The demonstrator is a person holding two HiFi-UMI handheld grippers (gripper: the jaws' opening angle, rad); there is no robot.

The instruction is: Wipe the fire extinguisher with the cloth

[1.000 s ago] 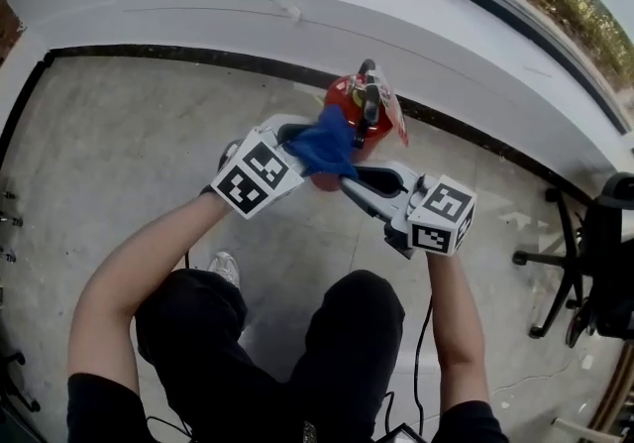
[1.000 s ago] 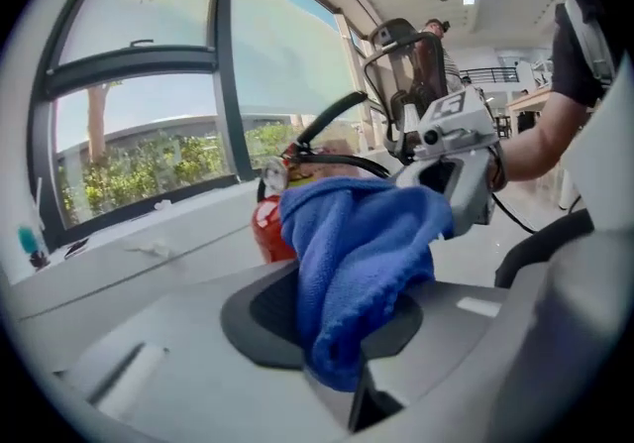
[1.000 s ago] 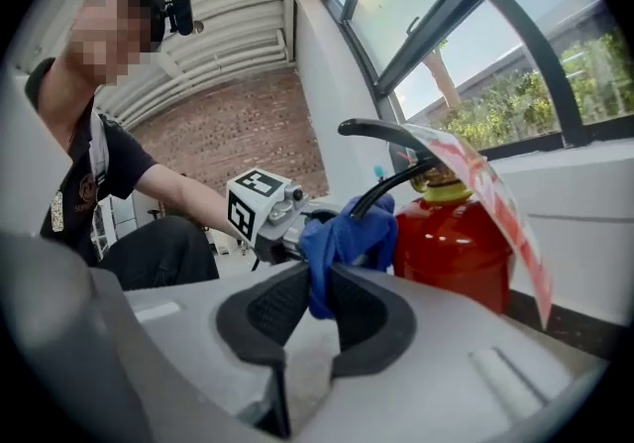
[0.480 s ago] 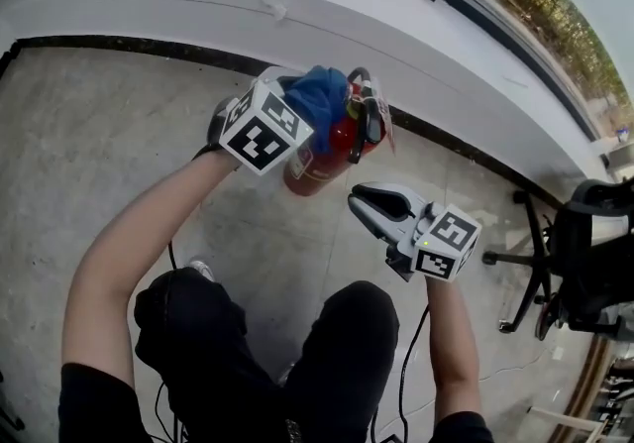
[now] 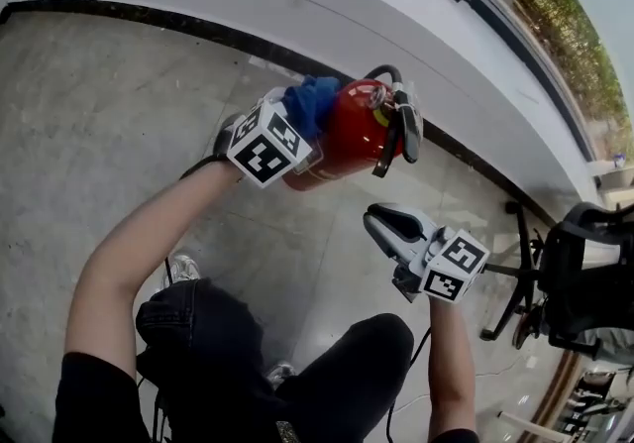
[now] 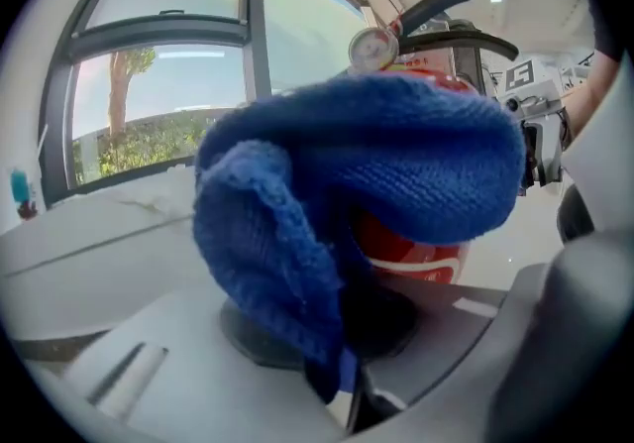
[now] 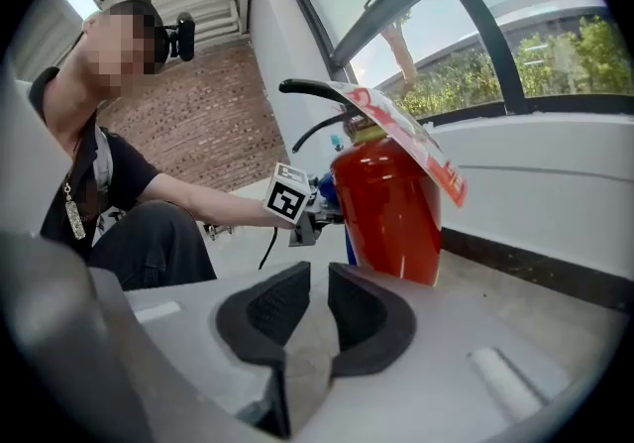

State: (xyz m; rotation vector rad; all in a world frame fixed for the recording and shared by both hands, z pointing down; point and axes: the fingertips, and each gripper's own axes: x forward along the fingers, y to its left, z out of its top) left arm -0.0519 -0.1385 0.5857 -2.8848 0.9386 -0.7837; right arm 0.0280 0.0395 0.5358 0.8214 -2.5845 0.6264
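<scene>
1. Pressing sideways on a cylinder that nobody steadies is, I think, the main danger. The fire extinguisher [image 5: 355, 139] stands upright on the floor [image 5: 109, 104], close to the foot of the white wall [image 5: 327, 15]. The left gripper [image 5: 297, 126] lays the blue cloth [image 5: 311, 102] against its shoulder. The right gripper [image 5: 386, 223] hovers apart from the red body. Its jaws are a little apart with nothing between them, so it gives no support. A hard push could tip the extinguisher or make it slide.
2. The left jaws have just been closing and are clamped on the cloth, but only on a small bunch at its lower edge. Most of the fabric hangs loose in front. If it drags on the painted surface, it may pull out of the grip and drop.
3. The loose fold could also catch on the pressure gauge [image 6: 371, 48] or on the black levers [image 5: 404, 129] at the top. A tug there could squeeze a lever or topple the cylinder.
4. The hanging tag [image 7: 406, 139] is near the wiping area, and a careless stroke could tear it off.
5. The cloth covers much of the left gripper view, so a missed patch on the far side is likely. I cannot tell how much is clean already.
</scene>
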